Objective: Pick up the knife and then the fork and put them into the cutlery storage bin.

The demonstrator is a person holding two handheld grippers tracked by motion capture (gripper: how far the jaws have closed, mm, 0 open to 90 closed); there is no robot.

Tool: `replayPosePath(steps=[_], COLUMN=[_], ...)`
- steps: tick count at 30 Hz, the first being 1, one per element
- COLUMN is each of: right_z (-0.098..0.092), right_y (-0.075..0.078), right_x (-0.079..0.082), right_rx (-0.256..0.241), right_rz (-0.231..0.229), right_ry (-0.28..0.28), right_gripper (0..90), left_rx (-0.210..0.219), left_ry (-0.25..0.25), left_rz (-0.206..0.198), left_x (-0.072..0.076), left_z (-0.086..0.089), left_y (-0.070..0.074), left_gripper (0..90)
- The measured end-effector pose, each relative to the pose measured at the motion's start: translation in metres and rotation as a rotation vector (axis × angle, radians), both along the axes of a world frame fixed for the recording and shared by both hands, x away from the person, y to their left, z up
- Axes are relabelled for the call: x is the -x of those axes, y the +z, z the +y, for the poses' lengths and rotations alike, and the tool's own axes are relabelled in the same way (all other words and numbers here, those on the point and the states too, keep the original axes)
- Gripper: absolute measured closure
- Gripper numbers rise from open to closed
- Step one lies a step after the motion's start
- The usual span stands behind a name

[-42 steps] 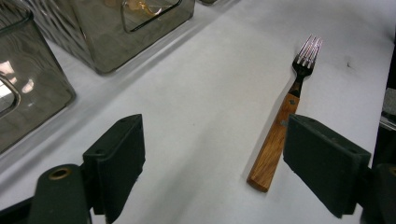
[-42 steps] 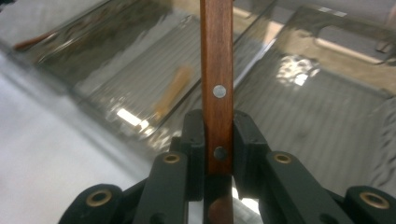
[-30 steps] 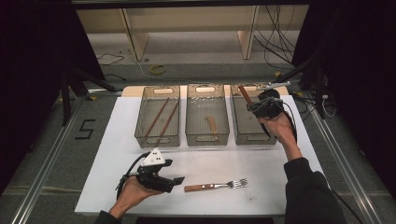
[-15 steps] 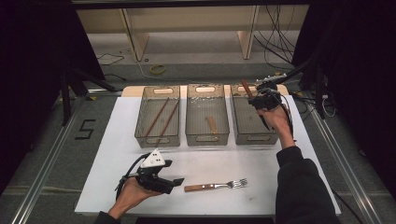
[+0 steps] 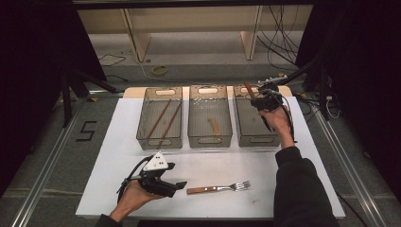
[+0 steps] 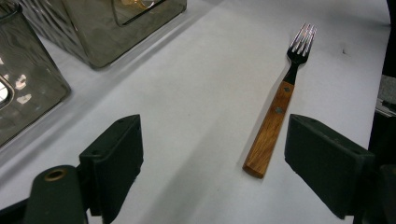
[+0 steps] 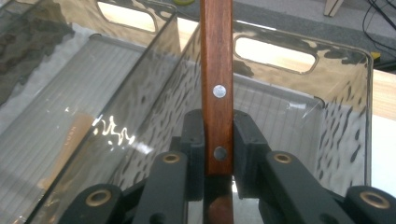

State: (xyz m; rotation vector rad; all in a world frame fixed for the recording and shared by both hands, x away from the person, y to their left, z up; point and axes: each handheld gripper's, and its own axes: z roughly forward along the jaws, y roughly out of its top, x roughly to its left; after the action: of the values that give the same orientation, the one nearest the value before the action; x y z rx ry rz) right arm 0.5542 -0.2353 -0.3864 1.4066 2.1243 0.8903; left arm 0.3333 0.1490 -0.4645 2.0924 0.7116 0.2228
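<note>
A white table [image 5: 302,156] is seen from above, with a person's arms coming in from the near edge. Nearest, at the left, the left gripper [image 5: 180,185] lies low over the table, its jaws spread wide with nothing between them. Just beside it, to the right, a fork [image 5: 218,188] lies flat on the table, its wooden handle toward the gripper and its tines pointing away. In the left gripper view the fork [image 6: 279,105] lies between the open jaws, closer to the right one, touching neither.

Farther back, three clear bins stand side by side. The left bin [image 5: 160,140] holds two long thin sticks [image 5: 161,118]. The middle bin [image 5: 209,138] holds a short wooden piece [image 5: 214,126]. The right gripper [image 5: 259,99] hangs over the right bin [image 5: 257,138], near its far end. Its jaws are pressed onto a wooden handle [image 5: 249,89] that sticks up and away from the gripper. In the right gripper view the handle [image 7: 216,70], with two metal rivets, stands straight up between the clamped jaws, above the bin's ribbed floor. What lies at the handle's other end cannot be told.
</note>
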Motion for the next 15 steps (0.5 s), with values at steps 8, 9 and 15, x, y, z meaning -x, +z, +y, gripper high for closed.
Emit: replayPosePath(steps=[8, 9, 15], right_z=[0.0, 0.001, 0.003], right_y=[-0.008, -0.009, -0.012], right_x=[-0.003, -0.004, -0.004], right_rx=[0.003, 0.005, 0.004], right_rz=[0.014, 0.02, 0.053], right_ry=[-0.017, -0.019, -0.026], right_gripper=[77.1, 76.9, 64.8], left_rx=[-0.003, -0.004, -0.004], left_ry=[-0.006, -0.007, -0.01], left_rz=[0.0, 0.0, 0.002], left_x=[0.0, 0.0, 0.0], left_z=[-0.001, -0.001, -0.001], left_y=[0.0, 0.0, -0.001], left_gripper=[19.4, 19.4, 19.3])
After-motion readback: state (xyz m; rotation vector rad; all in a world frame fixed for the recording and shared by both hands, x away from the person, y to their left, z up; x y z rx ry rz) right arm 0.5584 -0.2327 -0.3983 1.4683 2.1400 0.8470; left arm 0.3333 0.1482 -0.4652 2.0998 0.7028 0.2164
